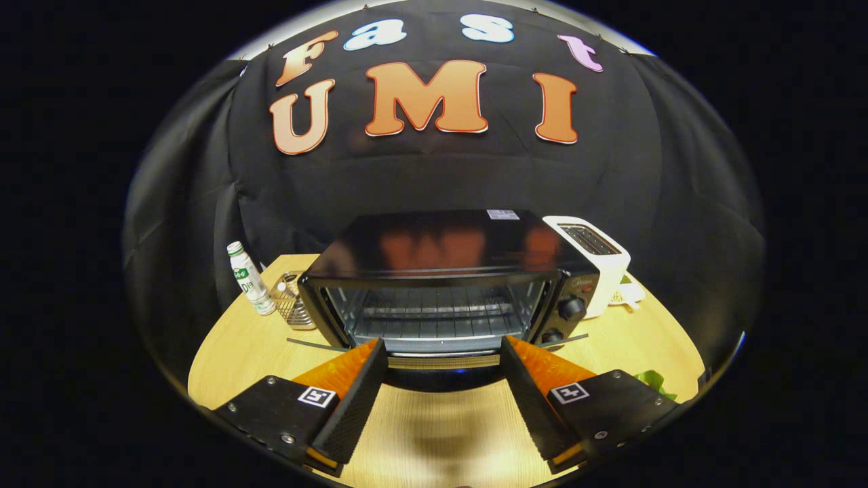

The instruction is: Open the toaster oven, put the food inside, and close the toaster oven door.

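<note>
A black toaster oven [441,251] stands on the round wooden table [237,352], straight ahead of my fingers. Its door [444,361] hangs open, folded down towards me, and its front edge lies level with my fingertips. The wire rack [434,315] inside is bare. Two knobs [571,308] sit on the oven's right side. My gripper [444,346] is open wide with nothing between the fingers, one finger at each side of the door's edge. A green leafy item [652,381] lies on the table just right of the right finger.
A white pop-up toaster [597,261] stands against the oven's right side, with a small pale and green thing [627,295] beside it. Left of the oven are a wire basket [293,308] and a small white bottle with a green cap [247,278]. Black cloth walls close in behind.
</note>
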Motion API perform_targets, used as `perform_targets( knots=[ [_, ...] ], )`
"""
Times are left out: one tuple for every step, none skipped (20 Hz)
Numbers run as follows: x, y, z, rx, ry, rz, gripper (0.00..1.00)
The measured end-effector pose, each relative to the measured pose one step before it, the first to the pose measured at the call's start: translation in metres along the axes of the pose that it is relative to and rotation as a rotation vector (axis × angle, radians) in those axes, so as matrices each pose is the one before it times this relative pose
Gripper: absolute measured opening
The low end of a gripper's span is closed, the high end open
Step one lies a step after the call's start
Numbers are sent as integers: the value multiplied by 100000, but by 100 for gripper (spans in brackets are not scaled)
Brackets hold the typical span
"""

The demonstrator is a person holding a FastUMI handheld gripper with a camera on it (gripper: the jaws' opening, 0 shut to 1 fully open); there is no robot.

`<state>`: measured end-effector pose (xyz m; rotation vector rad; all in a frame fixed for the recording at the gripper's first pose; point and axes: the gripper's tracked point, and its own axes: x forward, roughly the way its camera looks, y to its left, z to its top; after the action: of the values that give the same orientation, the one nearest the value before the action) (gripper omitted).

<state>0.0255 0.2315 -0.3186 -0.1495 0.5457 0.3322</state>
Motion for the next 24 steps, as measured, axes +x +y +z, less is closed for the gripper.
perform_targets(
  knots=[
    [-436, -8, -1030, -95, 1560, -13, 99],
    [-405, -12, -944, 17, 1500, 47, 99],
    [-283, -103, -830, -305, 1144, 48, 99],
    [-235, -28, -695, -200, 553, 0, 99],
    [-165, -85, -943, 59, 1369, -56, 99],
    [-72, -29, -919, 87, 1771, -27, 98],
    [-111, -12, -971, -135, 1899, -36, 98],
    [30, 47, -718, -169, 690, 8, 98],
    [59, -104, -1077, -802, 1686, 106, 98],
    [166, 31, -845, -19, 1604, -70, 98],
    [88, 94, -942, -290, 2221, 83, 98],
    [214, -117, -441, 340, 870, -17, 98],
    [172, -142, -656, 305, 1402, 20, 98],
    [337, -112, -659, 758, 1419, -42, 98],
    [288, -125, -1199, 292, 2334, 10, 98],
    [268, -108, -676, 298, 1853, -24, 98],
    [346, -235, -507, 44, 1552, -23, 98],
    [329, -95, -382, 49, 1499, 77, 98],
    [300, 135, -233, -424, 543, 86, 98],
    [125, 38, -89, -1432, 264, 73, 98],
    [6, -79, -214, -2523, 14, 5, 98],
    [-55, -2, -99, -3218, -185, -44, 98],
    [-152, -38, 76, -2973, -653, 30, 98],
    [-238, -47, 238, -1907, 91, 760, 98]
  ],
)
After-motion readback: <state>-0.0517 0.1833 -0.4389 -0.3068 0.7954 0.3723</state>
